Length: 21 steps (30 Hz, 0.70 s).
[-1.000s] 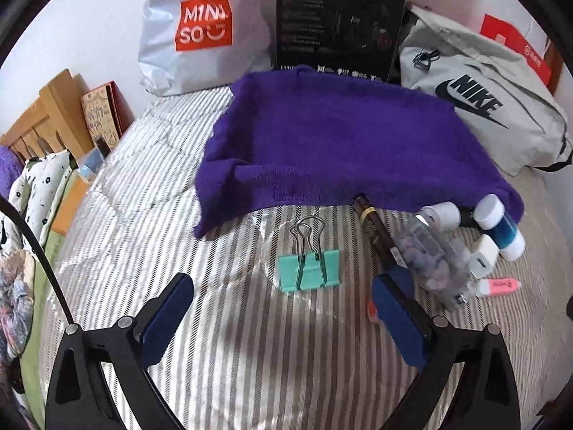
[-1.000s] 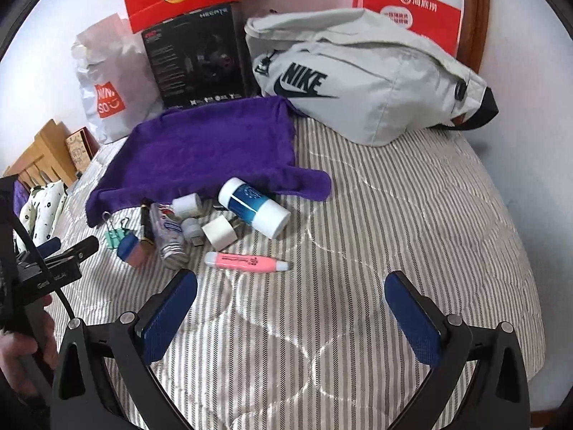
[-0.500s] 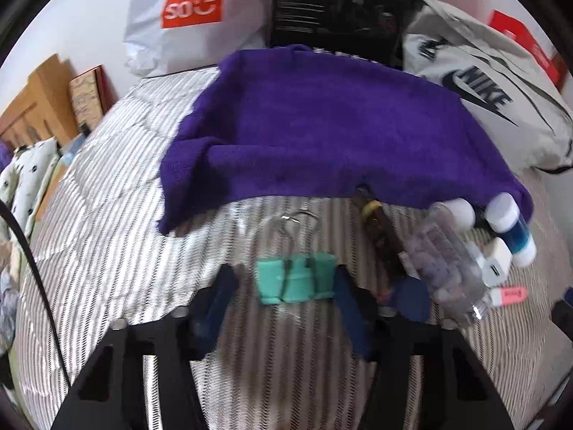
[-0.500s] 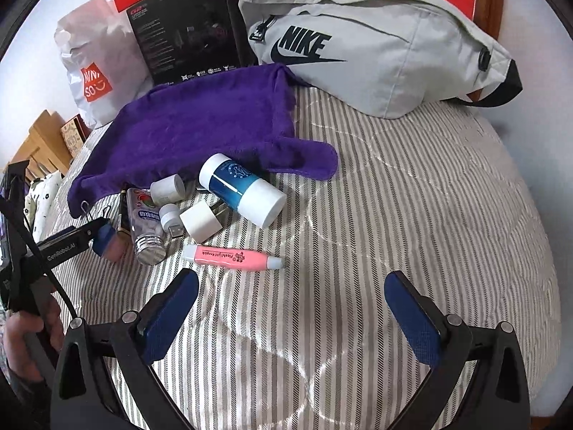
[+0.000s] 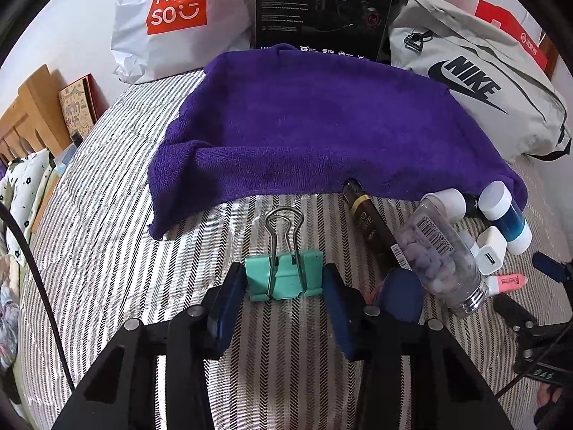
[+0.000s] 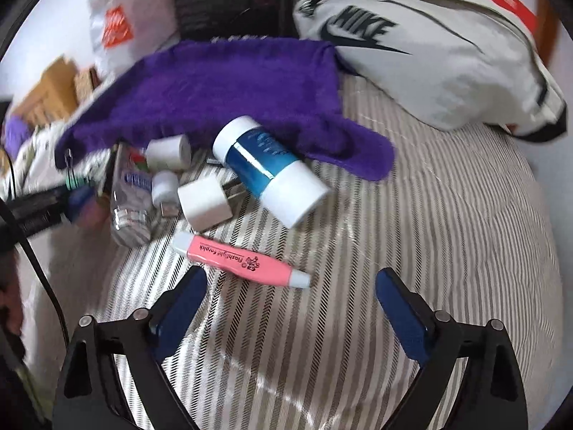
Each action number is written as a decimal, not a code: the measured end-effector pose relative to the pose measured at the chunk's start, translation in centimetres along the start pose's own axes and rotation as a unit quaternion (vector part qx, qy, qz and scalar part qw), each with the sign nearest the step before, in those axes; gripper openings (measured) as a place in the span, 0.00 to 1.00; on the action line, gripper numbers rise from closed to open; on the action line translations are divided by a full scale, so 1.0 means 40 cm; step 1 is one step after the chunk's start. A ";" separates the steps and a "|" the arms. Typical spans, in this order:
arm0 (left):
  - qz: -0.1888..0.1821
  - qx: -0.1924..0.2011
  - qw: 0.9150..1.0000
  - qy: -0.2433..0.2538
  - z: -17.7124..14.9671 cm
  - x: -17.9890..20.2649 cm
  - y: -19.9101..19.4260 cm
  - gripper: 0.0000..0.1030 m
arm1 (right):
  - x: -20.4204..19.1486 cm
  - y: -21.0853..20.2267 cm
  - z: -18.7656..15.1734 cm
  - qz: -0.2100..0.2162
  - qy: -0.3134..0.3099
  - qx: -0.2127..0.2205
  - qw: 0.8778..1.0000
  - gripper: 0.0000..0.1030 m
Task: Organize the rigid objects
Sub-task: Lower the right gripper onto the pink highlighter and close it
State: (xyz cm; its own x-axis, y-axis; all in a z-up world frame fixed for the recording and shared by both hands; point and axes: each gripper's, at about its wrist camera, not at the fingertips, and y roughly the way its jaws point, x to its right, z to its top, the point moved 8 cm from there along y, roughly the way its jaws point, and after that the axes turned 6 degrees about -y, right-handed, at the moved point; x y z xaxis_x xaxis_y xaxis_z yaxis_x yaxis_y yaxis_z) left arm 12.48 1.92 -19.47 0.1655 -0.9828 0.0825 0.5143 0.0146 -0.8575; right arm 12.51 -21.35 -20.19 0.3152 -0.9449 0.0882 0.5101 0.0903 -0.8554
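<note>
In the left wrist view, we see the left tool, whose jaws have just been closing, clamped on the mint-green metal binder clip on the striped bed at lower centre, wire handles pointing toward the purple terry towel. In the right wrist view, the right tool, jaws wide and narrowing, holds nothing; the pink plastic highlighter pen lies crosswise just above it.

Left wrist view: mounted behind the left tool, angled steeply down at the striped bed, very near it, facing the far wall. Right wrist view: same downward slant behind the right tool, further right. Both share the purple towel and the clutter along its near edge.
</note>
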 end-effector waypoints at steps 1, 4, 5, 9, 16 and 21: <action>-0.002 0.000 1.000 -0.003 0.001 -0.001 -0.001 0.41 | -0.008 0.006 0.003 -0.005 -0.013 0.001 1.000 0.91; -0.007 0.000 1.000 -0.010 0.004 -0.004 -0.001 0.41 | -0.033 0.016 0.020 -0.009 -0.048 0.021 0.999 0.88; -0.006 0.000 1.000 -0.009 0.004 -0.003 0.000 0.41 | -0.041 0.014 0.023 -0.004 -0.055 0.025 0.998 0.81; -0.005 0.000 1.000 -0.008 0.004 -0.001 0.000 0.41 | -0.073 0.001 0.018 0.037 -0.066 0.028 0.997 0.50; -0.010 0.000 1.000 -0.010 0.005 -0.002 -0.001 0.41 | -0.138 -0.031 -0.002 0.091 -0.082 0.011 0.992 0.27; -0.008 0.003 1.000 -0.006 0.005 -0.001 -0.001 0.41 | -0.142 -0.012 0.024 0.106 -0.070 0.018 0.992 0.27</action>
State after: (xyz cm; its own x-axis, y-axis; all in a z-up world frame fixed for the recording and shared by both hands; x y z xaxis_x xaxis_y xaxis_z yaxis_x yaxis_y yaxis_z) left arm 12.61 1.98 -19.33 0.1677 -0.9804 0.1030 0.5215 -0.0004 -0.8533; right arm 11.25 -15.74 -19.78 0.5245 -0.8512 -0.0190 0.4487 0.2953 -0.8434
